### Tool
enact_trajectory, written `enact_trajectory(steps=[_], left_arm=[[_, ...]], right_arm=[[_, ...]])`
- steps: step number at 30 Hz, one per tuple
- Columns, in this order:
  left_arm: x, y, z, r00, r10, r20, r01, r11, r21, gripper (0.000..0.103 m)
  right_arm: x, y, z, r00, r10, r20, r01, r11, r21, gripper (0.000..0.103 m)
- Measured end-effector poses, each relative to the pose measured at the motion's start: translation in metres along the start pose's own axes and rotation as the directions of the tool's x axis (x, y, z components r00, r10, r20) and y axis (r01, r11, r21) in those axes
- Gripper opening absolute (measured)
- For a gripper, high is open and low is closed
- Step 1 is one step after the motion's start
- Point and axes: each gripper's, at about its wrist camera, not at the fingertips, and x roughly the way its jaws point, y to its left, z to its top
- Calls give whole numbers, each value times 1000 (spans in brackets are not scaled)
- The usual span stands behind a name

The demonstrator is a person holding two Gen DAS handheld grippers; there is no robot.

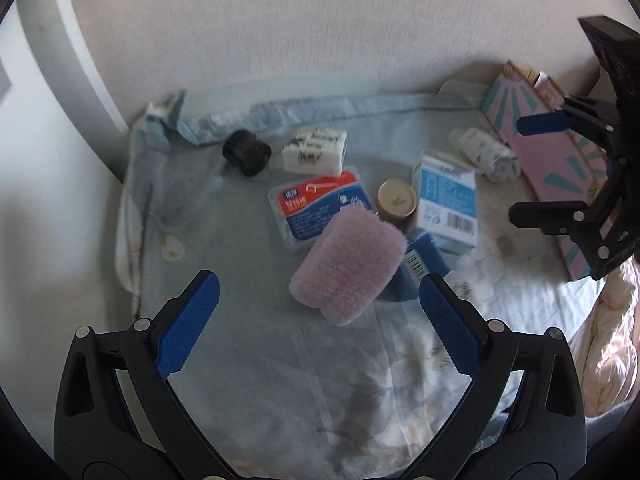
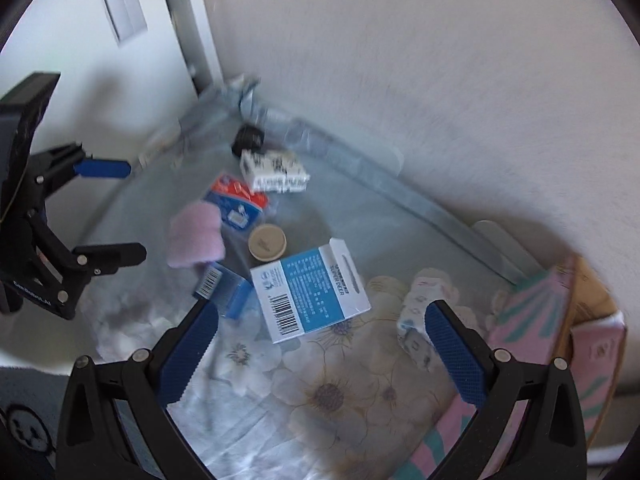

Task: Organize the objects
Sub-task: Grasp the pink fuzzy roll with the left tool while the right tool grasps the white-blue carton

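While my left gripper (image 1: 320,316) gapes empty | I'd centre over the near pink roll (image 1: 347,265) | squeeze gently.

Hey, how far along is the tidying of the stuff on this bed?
Nothing looks sorted yet. The pink brush, floss box, jar, blue-white carton and black cap lie scattered on the bedsheet. Nothing is in hand: left gripper and right gripper are both open and empty. Everything remains to be gathered, perhaps into the pink box.
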Motion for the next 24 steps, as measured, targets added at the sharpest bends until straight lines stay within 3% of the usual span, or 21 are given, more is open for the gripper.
enact_trajectory(steps=[4,14,19,24], left_arm=[[22,-1,-4,1000,-9,-22,9,1000,26,97],[57,-4,-9,999,-16,-52,20,997,74,88],[63,-4,-9,998,-27,-56,33,994,103,71],[62,-10,-7,997,-48,-54,55,988,145,51]], right_arm=[[37,2,0,997,-1,-80,-6,997,-82,102],[86,7,2,985,13,-175,-47,980,-195,102],[96,6,3,981,10,-191,-51,976,-213,102],[100,5,3,978,24,-209,-69,975,-212,87]])
